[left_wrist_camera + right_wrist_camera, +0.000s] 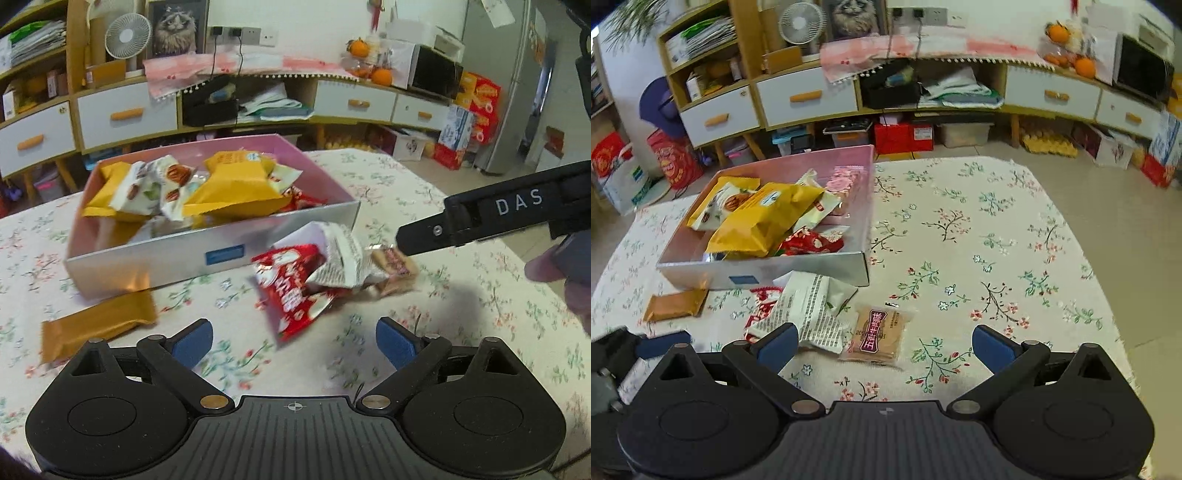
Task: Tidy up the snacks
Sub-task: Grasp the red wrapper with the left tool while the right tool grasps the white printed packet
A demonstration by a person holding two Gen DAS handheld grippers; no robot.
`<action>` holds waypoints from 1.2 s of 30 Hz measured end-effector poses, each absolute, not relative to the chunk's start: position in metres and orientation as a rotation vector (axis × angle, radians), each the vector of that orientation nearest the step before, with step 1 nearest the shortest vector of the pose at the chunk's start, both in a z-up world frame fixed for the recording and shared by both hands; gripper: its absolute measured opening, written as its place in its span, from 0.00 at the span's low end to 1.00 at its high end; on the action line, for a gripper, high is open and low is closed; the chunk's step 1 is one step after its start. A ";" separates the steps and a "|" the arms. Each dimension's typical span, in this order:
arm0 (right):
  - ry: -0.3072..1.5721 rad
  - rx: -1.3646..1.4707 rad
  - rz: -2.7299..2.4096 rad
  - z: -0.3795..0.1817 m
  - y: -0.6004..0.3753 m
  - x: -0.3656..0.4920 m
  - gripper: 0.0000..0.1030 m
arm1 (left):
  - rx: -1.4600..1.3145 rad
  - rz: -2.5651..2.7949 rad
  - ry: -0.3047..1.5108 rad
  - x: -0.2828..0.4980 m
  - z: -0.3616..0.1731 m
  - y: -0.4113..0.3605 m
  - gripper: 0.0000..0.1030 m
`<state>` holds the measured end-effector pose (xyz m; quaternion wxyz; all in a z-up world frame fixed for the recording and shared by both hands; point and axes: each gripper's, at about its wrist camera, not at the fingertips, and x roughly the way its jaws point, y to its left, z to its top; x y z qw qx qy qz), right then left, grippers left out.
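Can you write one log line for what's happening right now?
left hand-held gripper: open, empty | right hand-held gripper: open, empty | box: part filled | loose snacks: four on table

Both views are evenly and fairly brightly lit by soft indoor light. The fisheye lenses bow the cabinet (923, 96) line and darken the outer corners. In the left wrist view motion blur smears the red packet (288, 291) and the tablecloth (406, 192), and a soft shadow lies at right of centre. The right wrist view is sharper; the box (798, 269) front shows mild glare.
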<state>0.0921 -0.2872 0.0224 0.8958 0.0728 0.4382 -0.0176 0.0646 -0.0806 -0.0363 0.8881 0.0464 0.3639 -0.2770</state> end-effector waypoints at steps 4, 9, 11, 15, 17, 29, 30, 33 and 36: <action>0.918 0.223 -0.025 0.019 -0.291 0.100 0.75 | 0.055 -0.597 0.745 0.071 -0.039 -0.086 0.76; 0.926 0.288 0.026 0.016 -0.287 0.109 0.68 | 0.064 -0.609 0.772 0.077 -0.044 -0.091 0.39; 0.927 0.311 0.055 0.015 -0.285 0.113 0.59 | 0.063 -0.607 0.781 0.078 -0.046 -0.090 0.34; 0.948 0.379 0.108 0.009 -0.282 0.121 0.44 | 0.053 -0.611 0.794 0.081 -0.047 -0.087 0.26; 0.963 0.401 0.128 0.005 -0.280 0.125 0.38 | 0.060 -0.619 0.797 0.081 -0.047 -0.088 0.25; 0.962 0.437 0.126 0.005 -0.287 0.127 0.11 | 0.154 -0.636 0.818 0.074 -0.043 -0.084 0.10; 0.963 0.423 0.128 0.006 -0.287 0.126 0.10 | 0.155 -0.632 0.821 0.074 -0.042 -0.081 0.10; 0.982 0.370 0.123 0.005 -0.284 0.124 0.07 | 0.163 -0.630 0.834 0.075 -0.040 -0.072 0.10; 0.990 0.348 0.138 0.004 -0.284 0.123 0.06 | 0.193 -0.629 0.853 0.073 -0.038 -0.064 0.10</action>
